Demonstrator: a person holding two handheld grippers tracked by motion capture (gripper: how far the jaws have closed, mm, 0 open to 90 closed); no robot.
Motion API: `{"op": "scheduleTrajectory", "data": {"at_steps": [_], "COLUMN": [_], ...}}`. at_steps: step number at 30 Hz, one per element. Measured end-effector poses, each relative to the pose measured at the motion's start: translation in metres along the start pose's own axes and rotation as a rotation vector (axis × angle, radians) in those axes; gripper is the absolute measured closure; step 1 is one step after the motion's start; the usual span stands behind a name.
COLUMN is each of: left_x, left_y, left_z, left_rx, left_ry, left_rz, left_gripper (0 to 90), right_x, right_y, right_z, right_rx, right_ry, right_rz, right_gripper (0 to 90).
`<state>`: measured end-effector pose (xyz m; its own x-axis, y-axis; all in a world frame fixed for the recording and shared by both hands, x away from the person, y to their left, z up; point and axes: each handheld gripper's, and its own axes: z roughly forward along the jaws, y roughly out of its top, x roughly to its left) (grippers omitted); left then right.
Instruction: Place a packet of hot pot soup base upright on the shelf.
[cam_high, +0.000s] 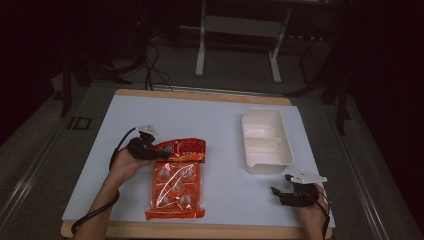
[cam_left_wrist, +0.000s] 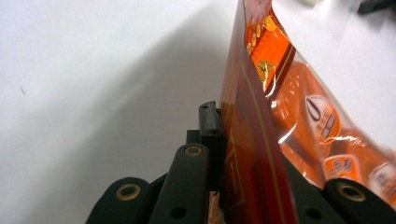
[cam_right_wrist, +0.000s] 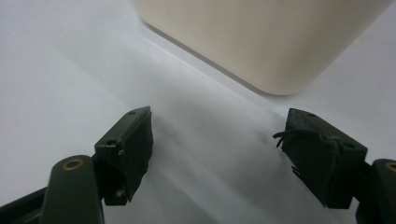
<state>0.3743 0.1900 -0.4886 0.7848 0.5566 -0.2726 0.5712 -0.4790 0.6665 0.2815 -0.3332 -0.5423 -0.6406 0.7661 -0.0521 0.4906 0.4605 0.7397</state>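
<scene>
White table (cam_high: 220, 125), left tongs (cam_left_wrist: 219, 140) clamping orange packet (cam_left_wrist: 261, 154)

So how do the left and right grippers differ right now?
The left gripper is shut on the orange snack bag, pinching its top edge; the right gripper is open and holds nothing. The left sits at the bag, mid-table; the right rests near the table's front right corner, just short of the cream tray. Both are black, two-jawed and hand-held.

Tabletop (cam_high: 220, 117): white sheet over a wooden board.
Floor (cam_high: 45, 145): grey.
Frame (cam_high: 239, 37): white legs behind tabletop.
Cables (cam_high: 152, 65): black, on floor.
</scene>
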Motion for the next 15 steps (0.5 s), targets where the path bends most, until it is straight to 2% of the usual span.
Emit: {"op": "scheduleTrajectory", "data": {"at_steps": [2, 3, 5, 11, 14, 15], "left_x": [-0.001, -0.005, -0.008, -0.017, -0.019, -0.022], "left_y": [0.003, 0.011, 0.018, 0.036, 0.04, 0.045], "left_z": [-0.002, -0.006, -0.008, -0.016, -0.021, -0.027], "left_rx": [-0.007, -0.026, -0.026, -0.034, -0.041, -0.053], "left_ry": [0.004, 0.014, 0.019, 0.005, 0.004, 0.003], "left_rz": [-0.002, 0.002, 0.005, 0.015, 0.019, 0.024], "left_gripper": [90.0, 90.0, 90.0, 90.0, 90.0, 90.0], "right_x": [0.0, 0.0, 0.0, 0.0, 0.0, 0.0], "right_y": [0.0, 0.0, 0.0, 0.0, 0.0, 0.0], "right_z": [0.0, 0.0, 0.0, 0.0, 0.0, 0.0], "right_rx": [0.0, 0.001, 0.001, 0.001, 0.0, 0.001], "right_ry": [0.0, 0.001, 0.002, 0.002, 0.002, 0.002], "right_rz": [0.0, 0.001, 0.002, 0.002, 0.002, 0.003], "right_gripper": [24.2, 24.2, 24.2, 24.2, 24.2, 24.2]}}
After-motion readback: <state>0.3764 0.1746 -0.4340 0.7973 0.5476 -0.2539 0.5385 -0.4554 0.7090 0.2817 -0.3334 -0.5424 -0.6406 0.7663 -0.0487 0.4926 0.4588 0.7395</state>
